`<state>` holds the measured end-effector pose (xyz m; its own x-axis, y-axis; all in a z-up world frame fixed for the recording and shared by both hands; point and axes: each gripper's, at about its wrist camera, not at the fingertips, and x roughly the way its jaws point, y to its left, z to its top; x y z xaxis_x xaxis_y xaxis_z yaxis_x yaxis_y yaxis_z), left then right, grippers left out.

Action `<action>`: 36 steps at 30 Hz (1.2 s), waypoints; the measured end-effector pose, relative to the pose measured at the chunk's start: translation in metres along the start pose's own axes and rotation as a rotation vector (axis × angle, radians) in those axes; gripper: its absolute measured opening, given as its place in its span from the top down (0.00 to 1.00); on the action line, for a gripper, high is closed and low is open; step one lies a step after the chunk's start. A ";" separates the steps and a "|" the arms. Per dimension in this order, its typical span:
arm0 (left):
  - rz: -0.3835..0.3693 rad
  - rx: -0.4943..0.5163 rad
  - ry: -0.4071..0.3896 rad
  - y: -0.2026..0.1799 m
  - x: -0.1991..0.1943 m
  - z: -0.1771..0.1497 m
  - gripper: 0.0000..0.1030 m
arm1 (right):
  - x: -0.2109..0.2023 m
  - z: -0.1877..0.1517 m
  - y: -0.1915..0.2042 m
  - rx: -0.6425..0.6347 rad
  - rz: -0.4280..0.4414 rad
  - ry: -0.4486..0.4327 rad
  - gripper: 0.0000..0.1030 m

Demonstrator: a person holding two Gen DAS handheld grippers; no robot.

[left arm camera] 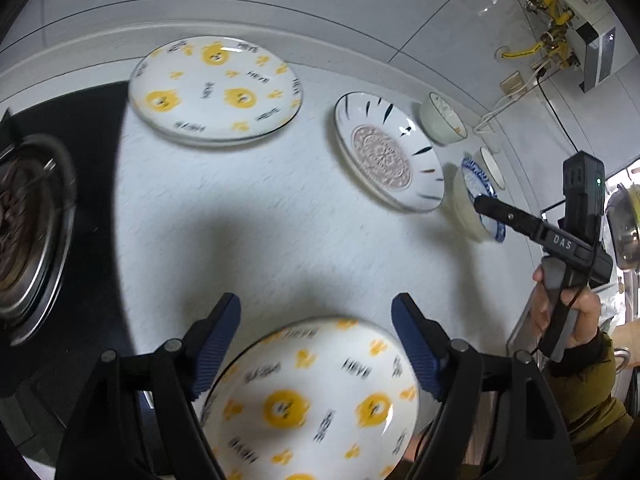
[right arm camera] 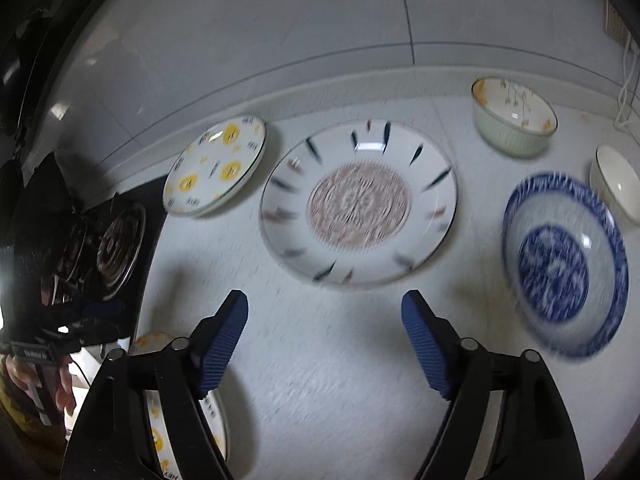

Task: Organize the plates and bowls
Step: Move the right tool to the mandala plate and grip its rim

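I see every bowl [right arm camera: 514, 124] and plate [right arm camera: 358, 204] on the counter [right arm camera: 320, 380] empty — my left gripper [left arm camera: 316, 344] gapes over the near bear plate [left arm camera: 316, 400], untouched; my right gripper [right arm camera: 324, 344] gapes over bare counter, plate beyond.

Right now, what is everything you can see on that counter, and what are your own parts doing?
bear plates: two, white with yellow bears; one by the back wall, one under the left gripper.
patterned plate: one, white, pink centre, dark dashes; mid-counter.
blue bowl: one, blue and white; right of it.
floral bowl: one, pale, orange flowers; back right.
plain bowl: one, white; far right.
stove burner: black, left.
counter: white speckled.
left gripper: fingers open, empty.
right gripper: fingers open, empty.
hand: olive sleeve, holding the right gripper.
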<state>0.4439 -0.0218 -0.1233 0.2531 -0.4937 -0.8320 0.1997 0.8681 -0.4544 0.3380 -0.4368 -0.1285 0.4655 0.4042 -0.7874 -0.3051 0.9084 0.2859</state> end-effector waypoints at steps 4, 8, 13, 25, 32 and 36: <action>0.002 -0.012 0.013 -0.015 0.026 0.030 0.25 | 0.016 0.040 -0.023 -0.009 -0.003 0.014 0.22; -0.004 -0.056 0.037 -0.020 0.057 0.055 0.25 | 0.044 0.067 -0.052 0.012 -0.012 0.072 0.22; -0.014 -0.125 0.069 -0.018 0.095 0.079 0.25 | 0.074 0.084 -0.074 0.037 -0.021 0.135 0.22; 0.008 -0.236 0.060 -0.011 0.142 0.120 0.26 | 0.103 0.091 -0.070 -0.060 -0.011 0.228 0.22; -0.045 -0.314 0.070 -0.010 0.154 0.136 0.44 | 0.108 0.087 -0.071 -0.089 -0.005 0.253 0.24; -0.092 -0.318 0.130 -0.008 0.165 0.138 0.76 | 0.105 0.089 -0.078 -0.090 -0.021 0.257 0.35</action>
<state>0.6141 -0.1174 -0.2126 0.1210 -0.5774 -0.8074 -0.0937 0.8031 -0.5884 0.4845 -0.4557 -0.1854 0.2497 0.3340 -0.9089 -0.3753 0.8986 0.2271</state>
